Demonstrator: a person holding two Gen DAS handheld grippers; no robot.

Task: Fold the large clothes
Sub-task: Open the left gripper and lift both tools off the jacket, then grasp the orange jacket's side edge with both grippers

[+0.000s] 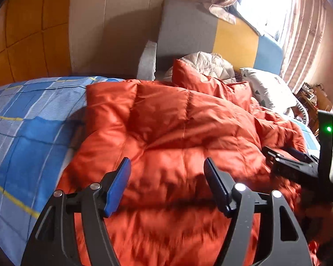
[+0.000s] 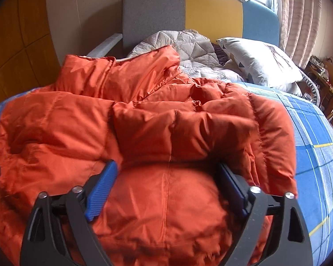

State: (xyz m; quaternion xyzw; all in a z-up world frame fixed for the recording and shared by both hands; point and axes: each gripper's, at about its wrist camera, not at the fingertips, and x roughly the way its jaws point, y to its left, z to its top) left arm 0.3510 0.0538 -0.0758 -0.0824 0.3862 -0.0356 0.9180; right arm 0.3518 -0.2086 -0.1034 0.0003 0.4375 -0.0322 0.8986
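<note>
One orange puffer jacket (image 2: 144,119) lies bunched on the blue checked bed (image 1: 22,133), a sleeve already folded across its body. Both tongs, left (image 1: 167,168) and right (image 2: 168,175), stand released above the fabric, gripping nothing. A fold seems just laid; next comes a fresh hold on the lower hem.

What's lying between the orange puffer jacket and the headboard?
A crumpled grey quilted garment lies between the orange puffer jacket and the grey, yellow and blue headboard, beside a patterned pillow; the right wrist view shows it best.
</note>
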